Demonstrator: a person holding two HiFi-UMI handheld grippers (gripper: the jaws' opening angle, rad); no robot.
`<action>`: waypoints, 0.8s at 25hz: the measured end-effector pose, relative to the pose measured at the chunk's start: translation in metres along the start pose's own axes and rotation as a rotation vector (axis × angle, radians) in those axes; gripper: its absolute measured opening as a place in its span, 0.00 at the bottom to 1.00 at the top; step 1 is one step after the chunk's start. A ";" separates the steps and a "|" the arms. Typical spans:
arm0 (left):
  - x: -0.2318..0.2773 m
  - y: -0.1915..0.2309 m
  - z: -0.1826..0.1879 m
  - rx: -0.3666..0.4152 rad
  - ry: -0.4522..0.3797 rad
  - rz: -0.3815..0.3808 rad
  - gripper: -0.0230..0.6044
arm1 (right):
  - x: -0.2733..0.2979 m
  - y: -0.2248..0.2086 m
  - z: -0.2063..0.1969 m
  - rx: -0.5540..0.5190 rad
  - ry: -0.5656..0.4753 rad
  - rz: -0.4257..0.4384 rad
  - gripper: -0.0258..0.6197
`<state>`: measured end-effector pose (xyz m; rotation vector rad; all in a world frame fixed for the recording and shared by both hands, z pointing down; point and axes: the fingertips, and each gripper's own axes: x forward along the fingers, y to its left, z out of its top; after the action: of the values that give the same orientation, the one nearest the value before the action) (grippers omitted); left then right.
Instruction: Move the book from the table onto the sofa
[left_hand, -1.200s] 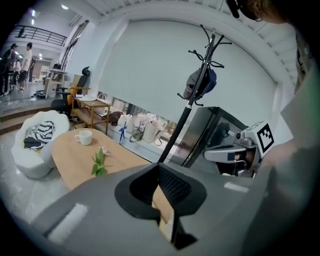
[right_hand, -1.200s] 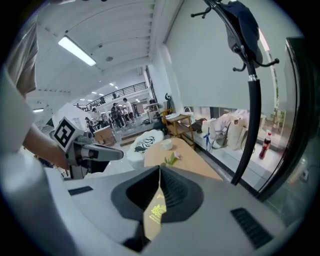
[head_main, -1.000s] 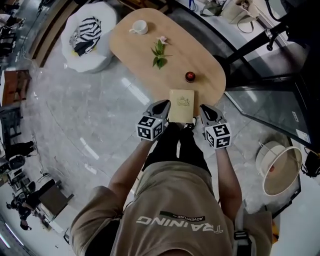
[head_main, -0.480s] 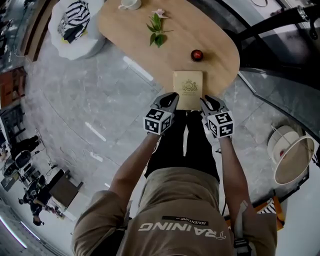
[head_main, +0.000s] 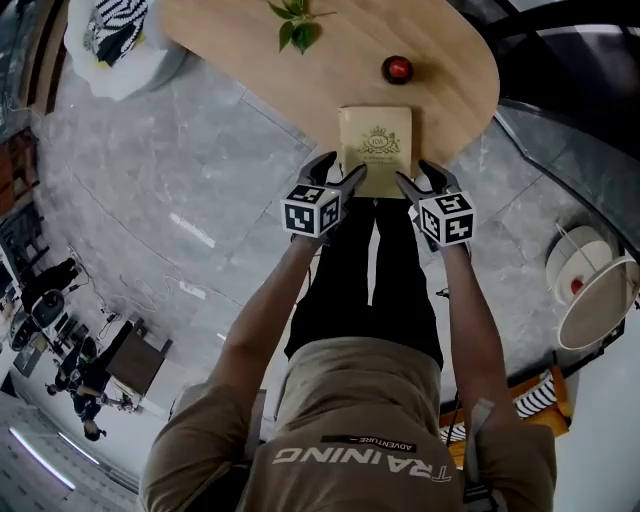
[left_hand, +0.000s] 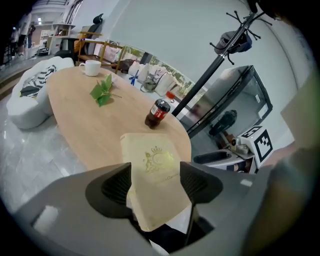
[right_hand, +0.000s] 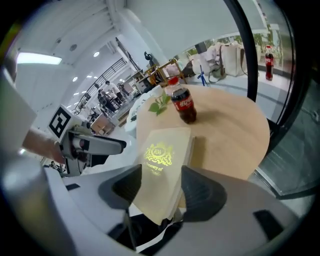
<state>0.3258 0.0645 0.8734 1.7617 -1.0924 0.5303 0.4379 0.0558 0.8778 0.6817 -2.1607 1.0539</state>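
A pale yellow book (head_main: 375, 145) with a gold crest lies at the near end of the oval wooden table (head_main: 450, 110), its near edge jutting past the rim. My left gripper (head_main: 340, 172) is at the book's near left corner and my right gripper (head_main: 418, 178) at its near right corner. Both sets of jaws are opening and stand wide. In the left gripper view the book (left_hand: 150, 155) shows between the left gripper's (left_hand: 156, 185) pads without being pressed. The right gripper view shows the book (right_hand: 162, 165) the same way between the right gripper's (right_hand: 156, 187) pads.
A cola bottle (head_main: 397, 68) stands just beyond the book, with a leafy sprig (head_main: 295, 25) and a white cup (left_hand: 90, 67) farther along the table. A white seat with a zebra cushion (head_main: 110, 40) sits at the far left. A round white basket (head_main: 590, 290) stands on the floor at the right.
Both grippers have come down and forward to the book's near end. Their jaws, shut before, now stand wide apart.
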 end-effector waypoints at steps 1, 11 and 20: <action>0.001 0.004 -0.002 -0.008 0.007 0.009 0.50 | 0.001 -0.002 -0.001 0.007 0.001 0.000 0.38; 0.023 0.026 -0.030 -0.150 0.086 0.003 0.50 | 0.025 -0.014 -0.022 0.123 0.036 0.050 0.38; 0.039 0.035 -0.049 -0.211 0.143 -0.024 0.50 | 0.045 -0.018 -0.031 0.157 0.053 0.104 0.38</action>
<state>0.3208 0.0860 0.9413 1.5277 -0.9882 0.4995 0.4296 0.0638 0.9342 0.6104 -2.1031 1.2924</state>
